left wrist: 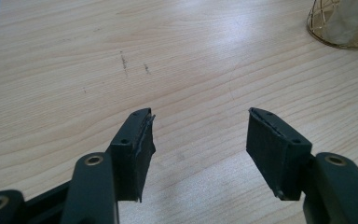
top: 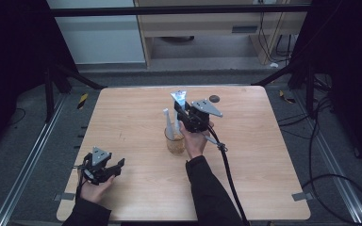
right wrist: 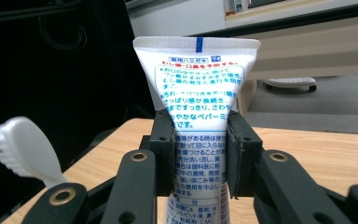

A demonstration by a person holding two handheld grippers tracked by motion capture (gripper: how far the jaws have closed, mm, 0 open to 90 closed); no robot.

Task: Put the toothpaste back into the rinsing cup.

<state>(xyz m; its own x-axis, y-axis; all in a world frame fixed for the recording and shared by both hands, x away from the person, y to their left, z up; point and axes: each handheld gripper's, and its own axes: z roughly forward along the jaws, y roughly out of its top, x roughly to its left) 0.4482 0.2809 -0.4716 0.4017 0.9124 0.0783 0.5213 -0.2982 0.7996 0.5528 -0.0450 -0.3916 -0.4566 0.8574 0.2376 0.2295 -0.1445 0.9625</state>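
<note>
- The right gripper (right wrist: 199, 154) is clamped on the white squeeze tube with blue and red print (right wrist: 196, 107), held upright, crimped end up, directly above the amber glass cup (top: 175, 141) at the table's centre.
- A white toothbrush (top: 168, 123) stands in the cup, just left of the tube.
- The left gripper (left wrist: 200, 149) rests at the near left, jaws apart with nothing between them.
- The light wooden table (top: 132, 117) stands on a grey floor; a wooden cabinet (top: 198, 23) lies beyond.
- The tube's cap end is cut off by the picture's edge.

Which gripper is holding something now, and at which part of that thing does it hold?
The right gripper holds the toothpaste tube at its middle, crimped end upward. The left gripper is open and holds nothing.
</note>
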